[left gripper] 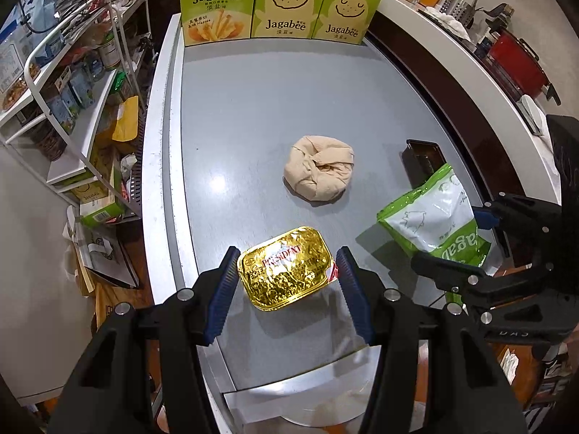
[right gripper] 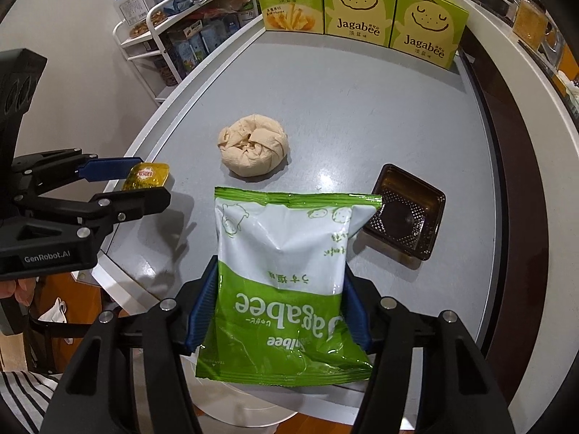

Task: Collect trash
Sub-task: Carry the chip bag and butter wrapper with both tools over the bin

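left claw (left gripper: 286,271) clamped on the gold tub (left gripper: 286,267), a blue pad pressed to each short end, tub sitting right between the fingertips and lifted clear of the grey worktop (left gripper: 253,115), its shadow lying underneath. seen from the right wrist, that same tub (right gripper: 146,176) sits off to the left of the tissue ball (right gripper: 253,150), with the left claw (right gripper: 144,181) closed around it.

right claw (right gripper: 282,311) grips the green and white bag (right gripper: 286,264), pads squeezing its lower half from both sides, the printing upside down to the camera, the bag's top edge fanning out past the fingertips. from the left wrist the bag (left gripper: 438,220) hangs to the right of the ball (left gripper: 318,166), pinched in the right claw (left gripper: 466,238).

the ball rests mid-worktop, untouched, apart from both claws. the dark tray (right gripper: 405,209) lies to the right of the ball, the bag's top corner reaching over its near edge; whether they touch, can't tell. three green boxes (right gripper: 358,3) stand in a row well beyond the ball at the far edge of the worktop.
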